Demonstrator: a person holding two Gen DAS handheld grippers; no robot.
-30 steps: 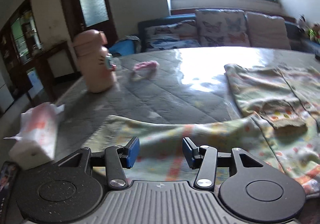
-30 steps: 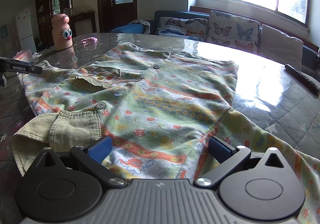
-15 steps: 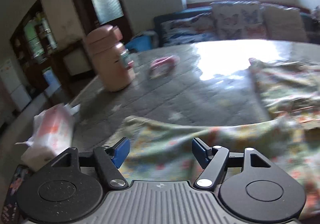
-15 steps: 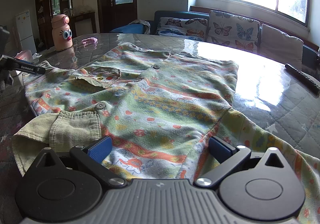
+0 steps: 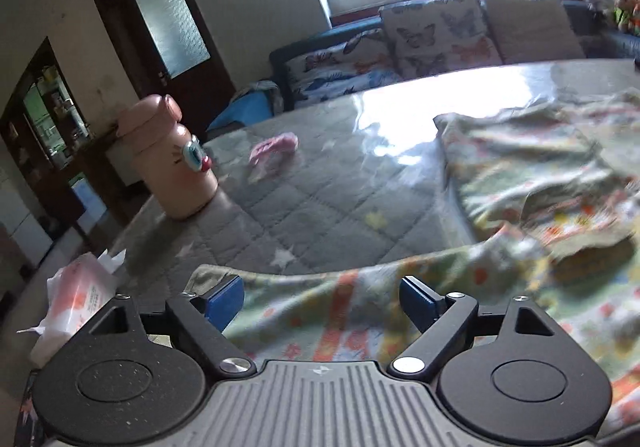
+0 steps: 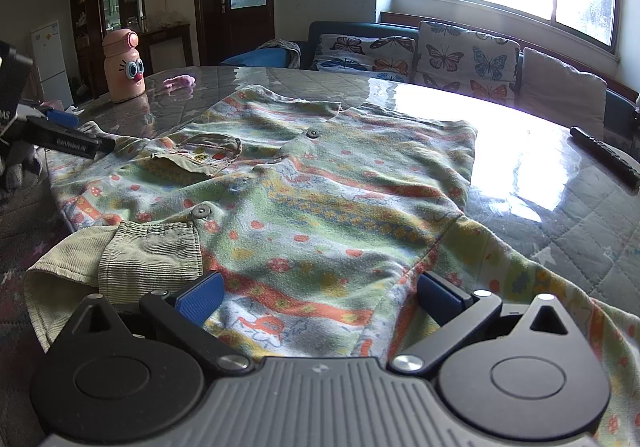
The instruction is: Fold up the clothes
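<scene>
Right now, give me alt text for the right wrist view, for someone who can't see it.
A patterned shirt lies spread, front up, on a quilt-patterned table, with the right hand-held gripper open over its near edge. A pink bottle stands far left, a dark remote lies right, and a sofa sits under a bright window.

A soft green shirt (image 6: 320,183) with orange stripes, red dots and little yellow flowers lies spread out flat, front side up, on the shiny grey quilted table (image 6: 580,215). It has 2 round grey buttons down the middle and a small chest pocket with its flap open. Its ribbed pale green cuff (image 6: 148,251) lies folded over at the near left. One sleeve (image 5: 360,299) stretches out sideways.
</scene>
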